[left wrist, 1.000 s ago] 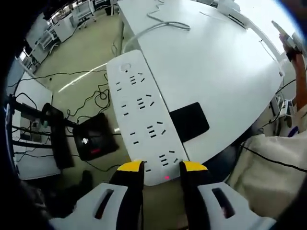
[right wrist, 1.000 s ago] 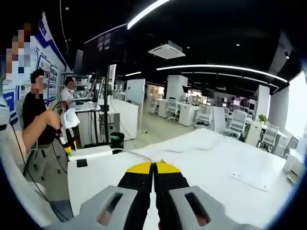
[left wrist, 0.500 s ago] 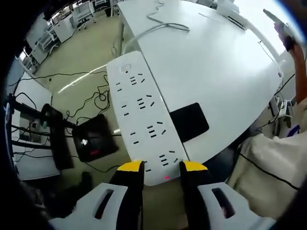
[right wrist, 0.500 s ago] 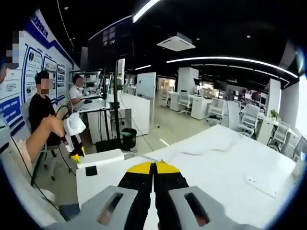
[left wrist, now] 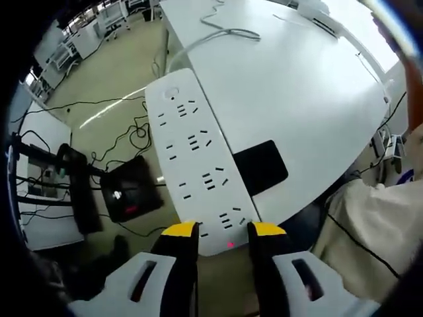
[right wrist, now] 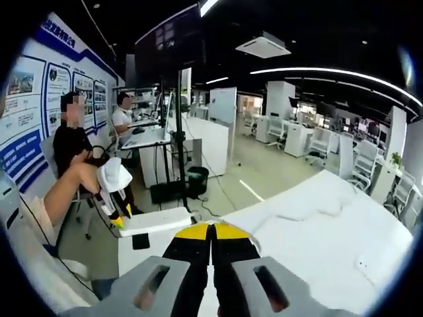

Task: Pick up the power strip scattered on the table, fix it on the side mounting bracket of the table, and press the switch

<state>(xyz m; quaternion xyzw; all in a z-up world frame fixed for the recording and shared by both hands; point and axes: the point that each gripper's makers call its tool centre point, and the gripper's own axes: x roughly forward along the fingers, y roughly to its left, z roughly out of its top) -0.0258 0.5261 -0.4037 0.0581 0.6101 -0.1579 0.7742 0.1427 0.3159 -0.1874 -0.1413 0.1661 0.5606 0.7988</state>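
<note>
In the left gripper view a long white power strip (left wrist: 195, 162) with several socket groups lies along the edge of the white table (left wrist: 297, 86), a small red light glowing at its near end. My left gripper (left wrist: 223, 230) is shut on that near end, yellow fingertips on either side. A black square pad (left wrist: 260, 167) sits on the table beside the strip. The strip's white cord (left wrist: 218, 36) trails over the far tabletop. In the right gripper view my right gripper (right wrist: 211, 231) is shut with nothing in it, held above the table (right wrist: 317, 224); the power strip (right wrist: 155, 221) and the left gripper (right wrist: 117, 191) appear at the left.
Left of the table, the floor holds black cables (left wrist: 125, 135), a black box (left wrist: 132, 188) and a dark stand (left wrist: 76, 188). A person's light sleeve (left wrist: 370, 231) is at the right. In the right gripper view, two people (right wrist: 73, 139) sit by desks in an open office.
The right gripper view has swung, so the office background shifted and the table sits lower and further right. The left gripper and the power strip have hardly moved.
</note>
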